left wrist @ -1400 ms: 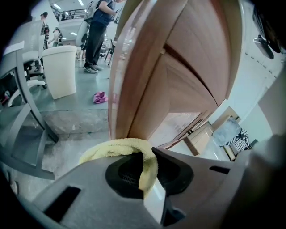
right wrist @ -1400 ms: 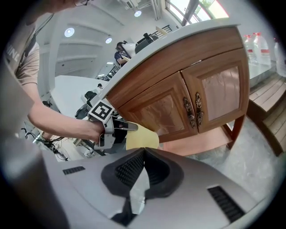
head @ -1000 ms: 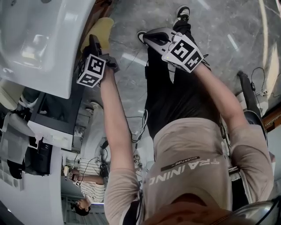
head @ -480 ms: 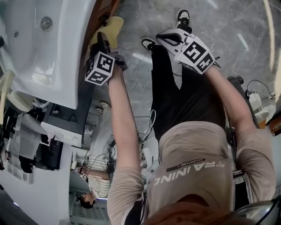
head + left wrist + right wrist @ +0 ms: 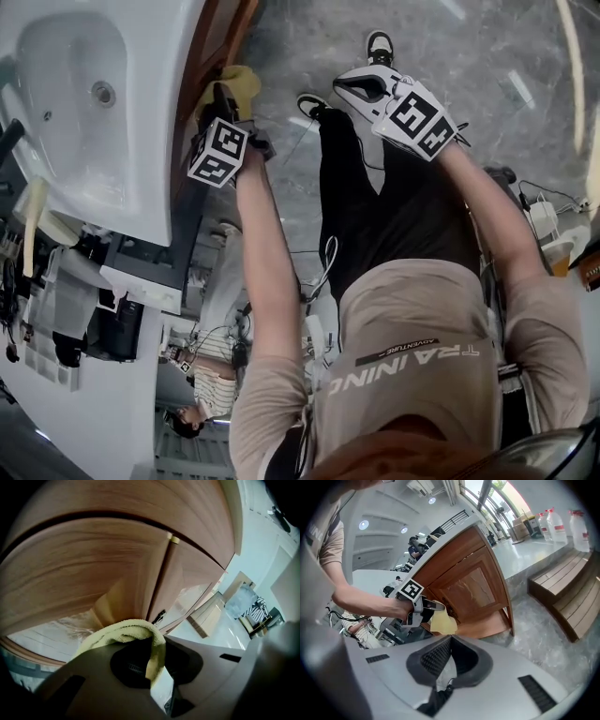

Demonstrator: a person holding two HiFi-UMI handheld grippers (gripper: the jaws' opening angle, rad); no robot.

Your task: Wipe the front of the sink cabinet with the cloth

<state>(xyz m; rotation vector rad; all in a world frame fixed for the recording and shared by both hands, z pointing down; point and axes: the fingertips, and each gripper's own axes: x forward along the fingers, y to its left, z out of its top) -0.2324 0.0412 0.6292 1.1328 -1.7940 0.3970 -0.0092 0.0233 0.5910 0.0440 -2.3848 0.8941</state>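
A yellow cloth (image 5: 126, 631) is clamped in the left gripper (image 5: 140, 656), draped over its jaws. Just ahead of it the wooden cabinet (image 5: 93, 569) door is met or nearly met. The right gripper (image 5: 449, 663) is held aside, jaws together on nothing. The folded cloth could be dragged loose if pressed too hard.

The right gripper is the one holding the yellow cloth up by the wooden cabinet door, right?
No, it is the left gripper that holds the yellow cloth by the wooden cabinet door. The left gripper view shows the cloth pinched between its jaws; the right gripper holds nothing.
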